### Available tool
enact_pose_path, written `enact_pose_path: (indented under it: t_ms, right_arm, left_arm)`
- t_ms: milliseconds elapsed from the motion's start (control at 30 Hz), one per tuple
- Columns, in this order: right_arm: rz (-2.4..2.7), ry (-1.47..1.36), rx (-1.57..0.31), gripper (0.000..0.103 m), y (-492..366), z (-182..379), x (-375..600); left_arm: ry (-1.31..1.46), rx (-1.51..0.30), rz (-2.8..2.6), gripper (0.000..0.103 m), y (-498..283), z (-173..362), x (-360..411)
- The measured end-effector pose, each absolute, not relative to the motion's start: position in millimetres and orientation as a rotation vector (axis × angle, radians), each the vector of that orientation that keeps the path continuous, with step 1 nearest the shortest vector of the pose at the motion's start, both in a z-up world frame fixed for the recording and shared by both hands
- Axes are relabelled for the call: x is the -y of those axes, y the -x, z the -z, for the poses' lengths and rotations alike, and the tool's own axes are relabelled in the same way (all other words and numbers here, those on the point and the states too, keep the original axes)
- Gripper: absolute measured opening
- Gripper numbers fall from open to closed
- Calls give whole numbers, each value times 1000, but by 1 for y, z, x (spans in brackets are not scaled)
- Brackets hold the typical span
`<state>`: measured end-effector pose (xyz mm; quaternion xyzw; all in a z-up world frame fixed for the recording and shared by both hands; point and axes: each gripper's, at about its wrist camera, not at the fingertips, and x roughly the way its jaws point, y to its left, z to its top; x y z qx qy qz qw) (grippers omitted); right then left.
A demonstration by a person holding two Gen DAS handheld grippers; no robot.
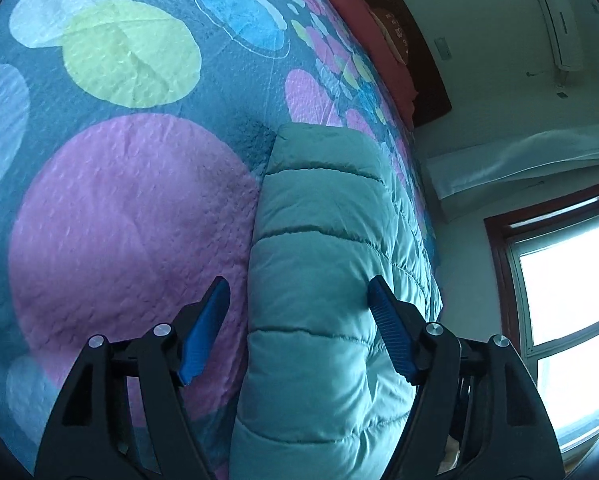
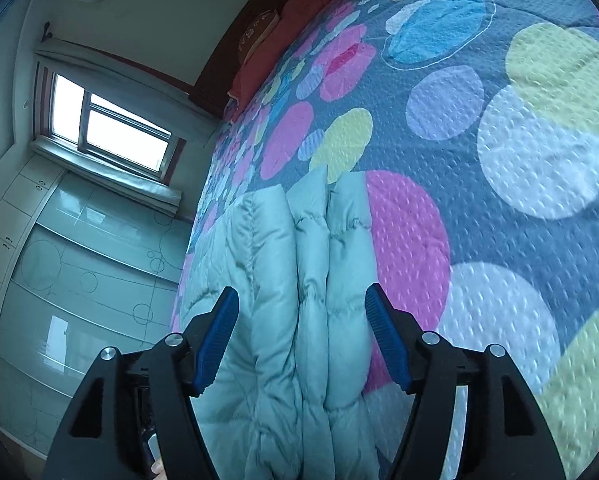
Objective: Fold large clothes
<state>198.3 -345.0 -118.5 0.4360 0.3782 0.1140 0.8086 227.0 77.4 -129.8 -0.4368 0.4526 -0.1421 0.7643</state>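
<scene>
My left hand-held gripper [image 1: 297,296] gapes around the teal puffer jacket [image 1: 319,264], lower centre, pads seemingly clear. My right hand-held gripper [image 2: 301,306] likewise stands open. The jacket lies folded on the spotted bedspread [image 1: 131,232].

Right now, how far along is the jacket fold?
Done: the teal puffer jacket lies stacked in padded layers on the dotted bedspread. In hand: nothing; left tongs and right tongs stand open astride it. Left: perhaps a final tidy.
</scene>
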Motion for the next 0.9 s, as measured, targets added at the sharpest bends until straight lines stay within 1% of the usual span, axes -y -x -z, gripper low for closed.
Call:
enact_pose_path:
  t_ms: [200,233,267,300,367,467,733,833,900]
  right_arm:
    - [-239,-973,-834,65,-228,132,346]
    - [-241,-981,-836,63,-229,134,346]
    - [-238,-984,-835,49,-229,136,346]
    - [-236,-985,-840,45,-230,138,346]
    - [-239,-996,-848,33,-231,142,346]
    - [-235,-989,-852,28,-231,145,347]
    - [-236,-998,-855,25,-228,157,351]
    - [-237,-977,-857,27,-226,151,349]
    - [-234,-978,-855,31,-224,147,350]
  left_arm:
    - [888,-1001,301,71,-251,131,-62]
    - [885,-1005,294,66,-254,132,-61]
    - [889,-1015,295,61,-257,133,-59]
    - [891,-1021,294,60,-259,134,-56]
    - [864,-1021,282,57,-262,132,-52]
    - [798,-1017,267,57,-265,130,-42]
    - [744,-1029,274,57,-270,136,-36]
    - [727,-1027,277,60,-268,132,-37]
    - [725,-1024,271,64,-265,130,-40]
